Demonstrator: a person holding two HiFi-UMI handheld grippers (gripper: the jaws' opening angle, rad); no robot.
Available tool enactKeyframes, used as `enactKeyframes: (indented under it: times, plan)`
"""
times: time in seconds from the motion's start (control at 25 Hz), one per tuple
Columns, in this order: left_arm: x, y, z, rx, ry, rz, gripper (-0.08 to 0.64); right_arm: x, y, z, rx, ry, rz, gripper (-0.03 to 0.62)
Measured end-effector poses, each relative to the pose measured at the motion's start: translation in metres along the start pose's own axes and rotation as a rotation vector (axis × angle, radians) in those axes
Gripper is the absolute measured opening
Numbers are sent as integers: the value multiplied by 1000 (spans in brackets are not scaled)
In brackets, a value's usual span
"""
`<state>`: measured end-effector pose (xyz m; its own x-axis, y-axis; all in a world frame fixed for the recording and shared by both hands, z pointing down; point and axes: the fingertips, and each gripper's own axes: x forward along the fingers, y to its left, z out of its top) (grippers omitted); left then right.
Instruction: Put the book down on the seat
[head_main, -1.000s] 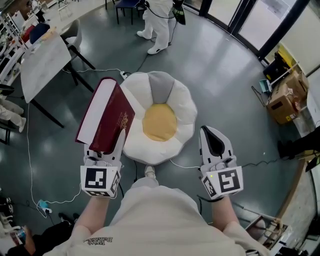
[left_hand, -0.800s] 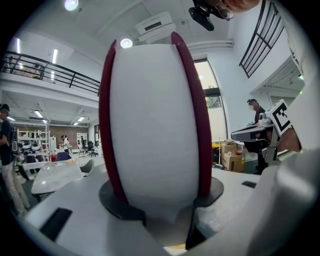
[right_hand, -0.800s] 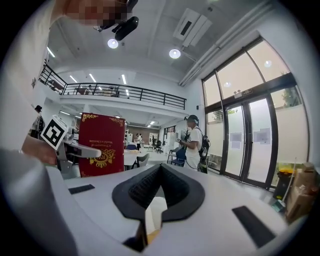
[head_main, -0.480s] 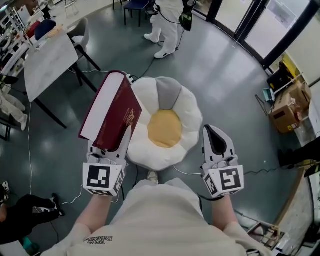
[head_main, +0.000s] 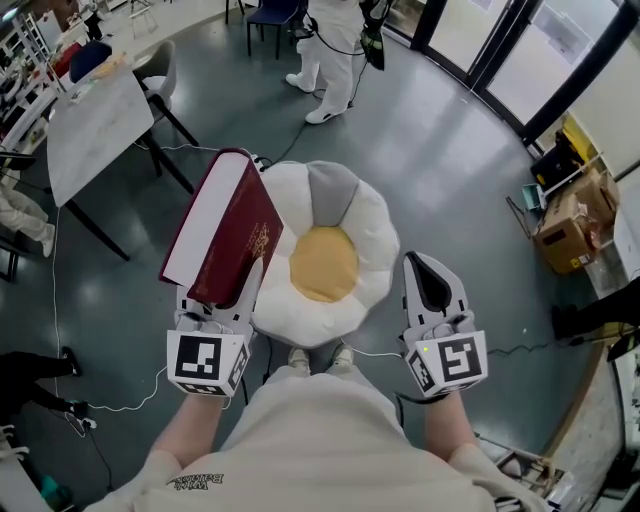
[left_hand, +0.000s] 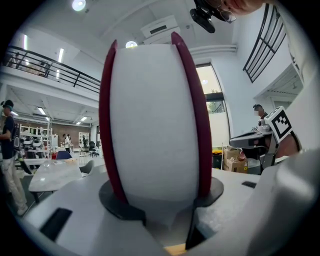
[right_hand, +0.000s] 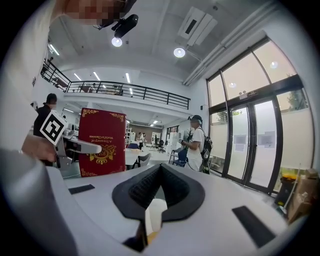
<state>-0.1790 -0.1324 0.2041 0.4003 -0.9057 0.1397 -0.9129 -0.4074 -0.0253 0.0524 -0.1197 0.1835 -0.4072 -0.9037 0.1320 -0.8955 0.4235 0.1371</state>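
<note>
- Both tools have edged up to the seat (head_main: 372, 215), and its near rim now lies just ahead of them.
- Left tool (head_main: 216, 292) is clamped on the lower edge of the red book (head_main: 225, 230), which stands tilted above the seat's left rim.
- Right tool (head_main: 427, 272) has its jaws together and holds nothing.
- Open floor (head_main: 450, 170) lies beyond the seat, and the bench (head_main: 90, 130) is well off to the left.

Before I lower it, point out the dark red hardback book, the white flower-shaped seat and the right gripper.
dark red hardback book (head_main: 236, 248): head view, on its front cover.
white flower-shaped seat (head_main: 322, 264): head view, on its yellow centre.
right gripper (head_main: 422, 268): head view, at its closed tips.
</note>
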Motion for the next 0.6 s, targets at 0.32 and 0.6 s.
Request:
enactKeyframes:
  times: [0.32,0.6]
  plan:
    - [10,-20,-1,-17,16,-5,227,0,-10,-11,14,7,46,0]
    - [15,-27,-6,-2,41,15,227,0,-18,-22,37,18,62,0]
